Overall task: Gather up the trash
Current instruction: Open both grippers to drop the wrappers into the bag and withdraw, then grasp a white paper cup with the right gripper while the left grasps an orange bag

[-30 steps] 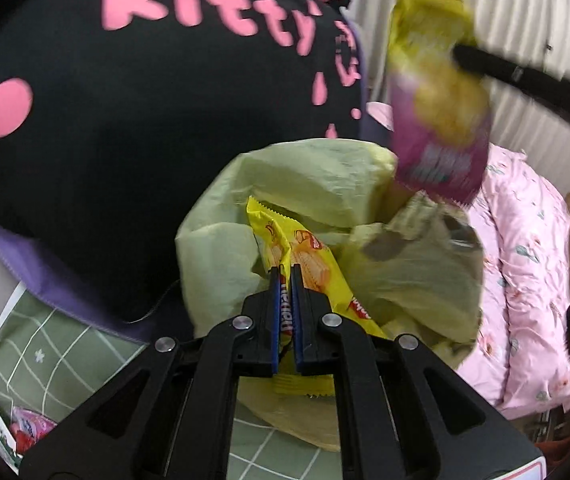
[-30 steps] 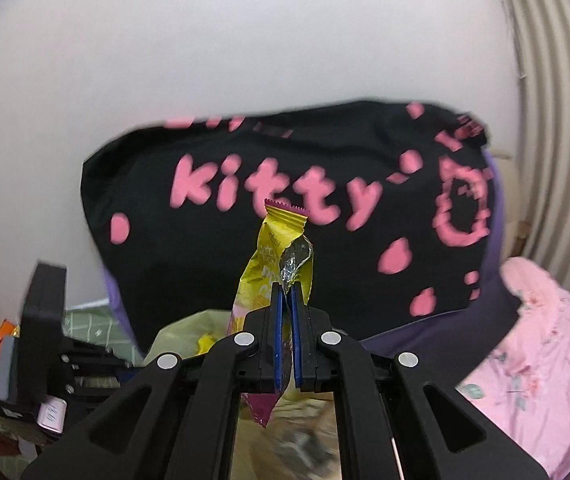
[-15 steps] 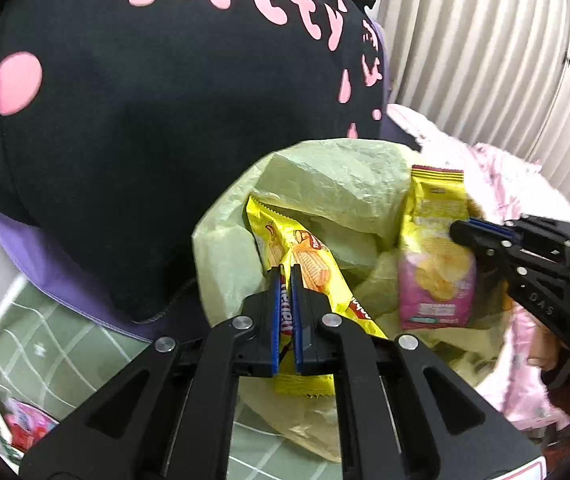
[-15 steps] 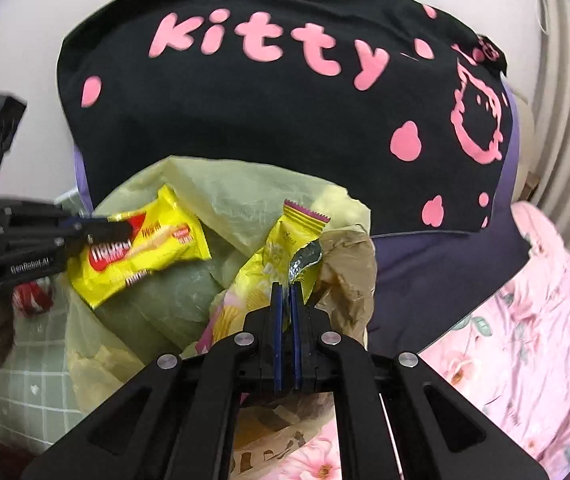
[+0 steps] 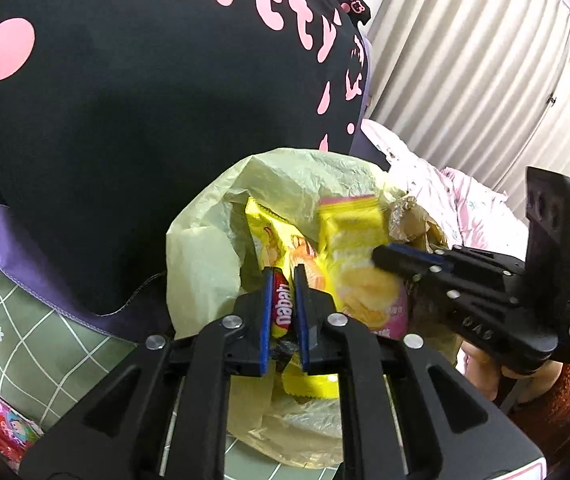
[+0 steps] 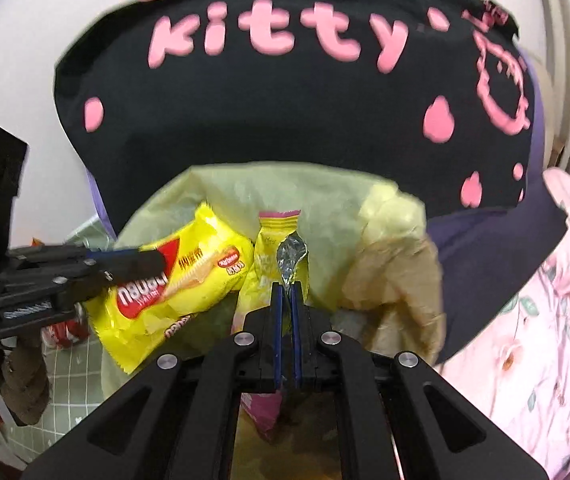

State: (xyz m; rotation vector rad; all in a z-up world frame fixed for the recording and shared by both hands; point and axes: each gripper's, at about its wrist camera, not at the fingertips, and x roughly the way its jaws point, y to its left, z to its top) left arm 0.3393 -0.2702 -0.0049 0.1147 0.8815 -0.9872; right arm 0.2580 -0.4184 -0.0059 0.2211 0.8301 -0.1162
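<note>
The bottom of the pale green trash bag (image 5: 205,256) is hidden by the black gripper bodies in both views. Only the left wrist view shows the gap beside the yellow biscuit wrapper (image 5: 281,308) in the left gripper (image 5: 283,280), whose jaws have just been opening; the wrapper's long axis runs away from the camera into the bag mouth. The yellow-pink snack packet (image 6: 281,248) stands upright over the bag, pinched narrowly by the right gripper (image 6: 286,292).

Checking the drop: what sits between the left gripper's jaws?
In the left wrist view, the yellow biscuit wrapper with red logo, over the pale green plastic bag.
</note>
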